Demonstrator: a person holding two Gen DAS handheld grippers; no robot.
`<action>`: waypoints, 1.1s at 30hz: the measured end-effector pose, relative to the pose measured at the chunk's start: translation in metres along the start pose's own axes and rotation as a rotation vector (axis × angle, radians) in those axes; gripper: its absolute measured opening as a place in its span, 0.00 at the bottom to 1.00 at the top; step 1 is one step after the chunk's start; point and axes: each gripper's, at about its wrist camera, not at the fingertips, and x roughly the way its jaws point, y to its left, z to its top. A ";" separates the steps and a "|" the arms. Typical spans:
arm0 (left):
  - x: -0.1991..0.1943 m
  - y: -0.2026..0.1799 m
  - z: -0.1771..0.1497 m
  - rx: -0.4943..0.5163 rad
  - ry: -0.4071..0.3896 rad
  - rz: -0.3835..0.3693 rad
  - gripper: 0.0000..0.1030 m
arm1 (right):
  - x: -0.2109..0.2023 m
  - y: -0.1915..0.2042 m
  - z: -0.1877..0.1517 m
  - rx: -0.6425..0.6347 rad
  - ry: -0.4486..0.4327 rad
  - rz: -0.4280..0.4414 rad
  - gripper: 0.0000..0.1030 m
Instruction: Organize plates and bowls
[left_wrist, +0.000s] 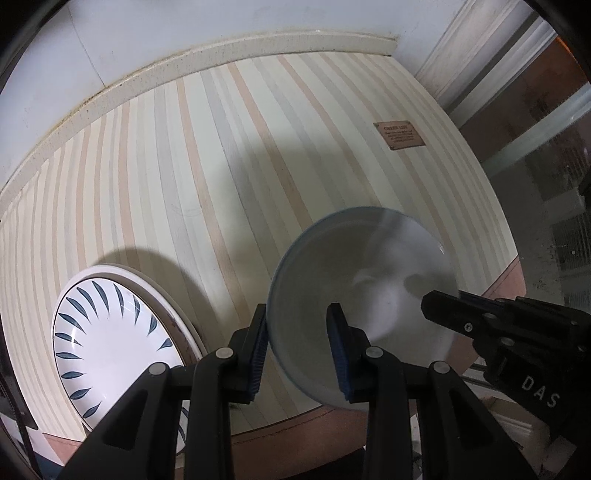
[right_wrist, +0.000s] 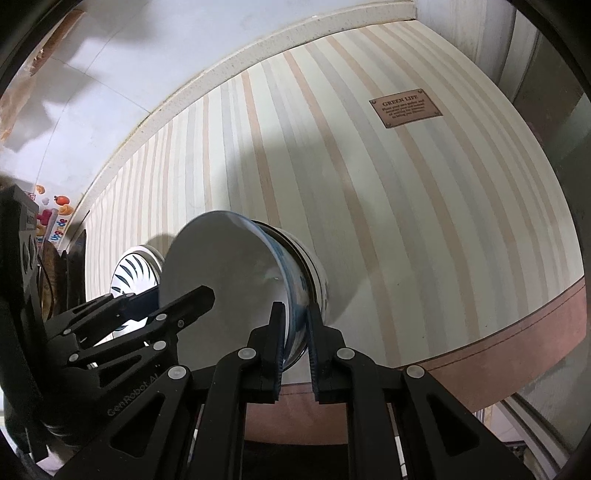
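Left wrist view: left gripper (left_wrist: 299, 347) points steeply down, its fingers (left_wrist: 338, 354) clenched across the rim of a pale bowl (left_wrist: 364, 284), one pad outside the wall, one inside. The bowl is blurred, so it looks to be in motion. The right gripper (left_wrist: 443, 310) bites the same bowl's rim at about 3 o'clock. At 8 o'clock on the striped counter (left_wrist: 184, 166) lies a leaf-pattern plate (left_wrist: 110, 339), sitting on a second, plainer plate whose rim shows around it. A brown label (left_wrist: 399, 136) sits at 1 o'clock, well apart.

Right wrist view: the right gripper's fingers (right_wrist: 277, 339) are clamped on the bowl's rim (right_wrist: 291, 291), with blue pattern showing on the outer wall. The bowl appears nested in, or just above, another white bowl (right_wrist: 314, 273) beneath it; whether they touch I cannot tell. The left gripper (right_wrist: 162, 299) holds the rim at 9 o'clock. The plates (right_wrist: 136, 269) lie just behind it.

Risks, as judged:
- Two separate grips on one rim: if either hand lets go first or they descend unevenly, the bowl tips and knocks the one below.
- Glazed rim in narrow pads could slip and drop.
- An off-centre landing would leave the stack leaning, close to the counter's front edge at 5 o'clock.
- The left gripper's elbow room is tight beside the plates; a sideways pull-out could clip them.
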 end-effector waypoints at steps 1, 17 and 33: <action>-0.003 -0.001 0.000 0.003 -0.006 0.001 0.28 | 0.000 0.000 -0.001 0.003 0.000 -0.002 0.15; -0.120 -0.001 -0.043 0.060 -0.235 -0.023 0.36 | -0.088 0.033 -0.049 -0.061 -0.154 -0.047 0.49; -0.189 0.002 -0.079 0.043 -0.319 -0.041 0.89 | -0.188 0.059 -0.111 -0.093 -0.308 -0.133 0.81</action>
